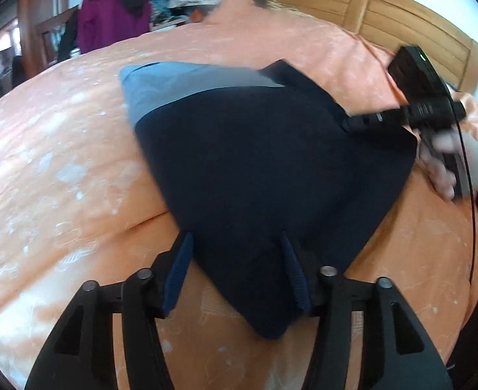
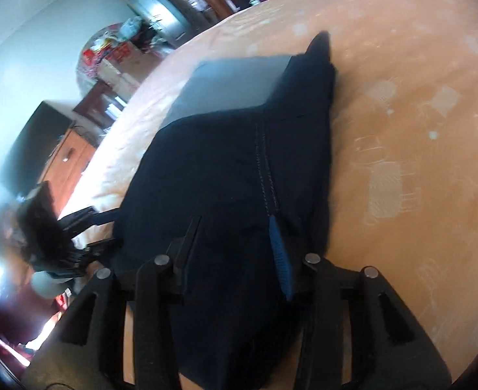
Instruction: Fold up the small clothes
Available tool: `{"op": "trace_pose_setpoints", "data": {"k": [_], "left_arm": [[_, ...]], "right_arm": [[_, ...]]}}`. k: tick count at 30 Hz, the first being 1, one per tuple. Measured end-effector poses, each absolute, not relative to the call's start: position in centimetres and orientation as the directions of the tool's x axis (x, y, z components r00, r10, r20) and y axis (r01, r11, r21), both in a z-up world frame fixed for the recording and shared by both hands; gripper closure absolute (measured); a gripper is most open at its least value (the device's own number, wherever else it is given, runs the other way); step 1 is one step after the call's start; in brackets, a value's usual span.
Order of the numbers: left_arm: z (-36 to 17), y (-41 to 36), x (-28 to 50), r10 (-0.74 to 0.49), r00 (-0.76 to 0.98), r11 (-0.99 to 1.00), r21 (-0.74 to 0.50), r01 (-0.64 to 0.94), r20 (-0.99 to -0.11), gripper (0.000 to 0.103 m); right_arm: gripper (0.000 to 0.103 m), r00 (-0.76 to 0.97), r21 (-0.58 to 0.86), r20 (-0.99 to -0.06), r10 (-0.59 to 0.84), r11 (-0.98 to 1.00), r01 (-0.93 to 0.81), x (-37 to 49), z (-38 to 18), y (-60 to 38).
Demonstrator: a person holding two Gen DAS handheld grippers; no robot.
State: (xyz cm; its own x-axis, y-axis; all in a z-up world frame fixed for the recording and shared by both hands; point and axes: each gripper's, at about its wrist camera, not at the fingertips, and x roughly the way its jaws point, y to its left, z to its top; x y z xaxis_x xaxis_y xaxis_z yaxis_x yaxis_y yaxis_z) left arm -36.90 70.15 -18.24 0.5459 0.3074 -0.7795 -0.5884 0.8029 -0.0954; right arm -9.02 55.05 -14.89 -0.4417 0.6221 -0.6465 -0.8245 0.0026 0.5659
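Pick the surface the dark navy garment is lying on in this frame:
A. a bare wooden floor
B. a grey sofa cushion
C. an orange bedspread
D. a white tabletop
C: the dark navy garment lies spread on the orange bedspread, which surrounds it on all sides in the left wrist view, with a wooden headboard behind.

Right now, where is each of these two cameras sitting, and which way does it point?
Left wrist: rides the left gripper, looking across the dark navy garment on the orange bedspread toward the wooden headboard; the person's right hand shows.
Right wrist: rides the right gripper, facing a cluttered room corner; the left gripper shows, blurred.
Shared: the garment with its grey panel, the bedspread, and each other's gripper.
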Motion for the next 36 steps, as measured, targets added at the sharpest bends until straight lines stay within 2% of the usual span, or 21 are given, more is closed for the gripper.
{"op": "trace_pose_setpoints", "data": {"k": [2,3,5,6,8,12,14,18,21,22,26,36], "left_arm": [[-16.6,69.6,-36.8,0.341,0.53,0.778,-0.082,-0.622,-0.776,0.044],[-15.8,68.9,-37.0,0.367,0.52,0.77,-0.063,-0.635,-0.771,0.044],[-13.7,67.6,-38.5,0.438,0.491,0.726,-0.026,-0.687,-0.753,0.042],[-13.3,67.3,-39.3,0.459,0.473,0.7,-0.022,-0.714,-0.752,0.039],[-13.0,66.5,-41.4,0.504,0.42,0.636,-0.005,-0.772,-0.755,0.031],[-14.1,64.8,-44.5,0.542,0.309,0.505,0.01,-0.863,-0.781,0.03],[-15.0,64.0,-45.1,0.544,0.279,0.467,0.009,-0.884,-0.792,0.021],[-19.1,65.1,-45.1,0.462,0.208,0.427,0.011,-0.904,-0.862,0.019],[-20.4,65.0,-45.1,0.459,0.199,0.42,0.015,-0.907,-0.866,0.01],[-20.4,65.1,-45.0,0.441,0.208,0.416,-0.006,-0.909,-0.873,0.0],[-20.8,66.3,-44.4,0.399,0.187,0.413,-0.006,-0.911,-0.898,0.0],[-21.0,65.8,-44.0,0.487,0.21,0.392,-0.003,-0.92,-0.848,0.0]], "right_arm": [[0.044,-0.377,0.512,-0.67,0.64,0.031,-0.858,-9.5,-12.4,54.3],[0.039,-0.362,0.499,-0.653,0.665,0.018,-0.867,-9.9,-10.7,53.3],[0.006,-0.273,0.417,-0.657,0.702,0.038,-0.908,-10.8,-8.1,50.5],[0.0,-0.186,0.345,-0.667,0.721,0.078,-0.935,-11.6,-7.0,48.3],[0.0,-0.048,0.226,-0.696,0.716,0.155,-0.962,-13.0,-6.3,45.1],[0.0,0.097,0.127,-0.763,0.639,0.296,-0.947,-13.2,-7.9,40.3],[0.0,0.111,0.121,-0.804,0.584,0.344,-0.931,-13.0,-9.7,39.6],[0.0,0.111,0.091,-0.889,0.444,0.409,-0.908,-11.7,-14.8,39.1],[0.0,0.122,0.082,-0.889,0.441,0.417,-0.905,-11.4,-15.4,39.4],[0.0,0.121,0.084,-0.893,0.433,0.425,-0.901,-11.1,-15.3,39.7],[0.0,0.132,0.079,-0.89,0.437,0.433,-0.898,-11.1,-15.6,40.1],[0.0,0.157,0.06,-0.894,0.421,0.458,-0.887,-11.8,-15.8,40.3]]}}
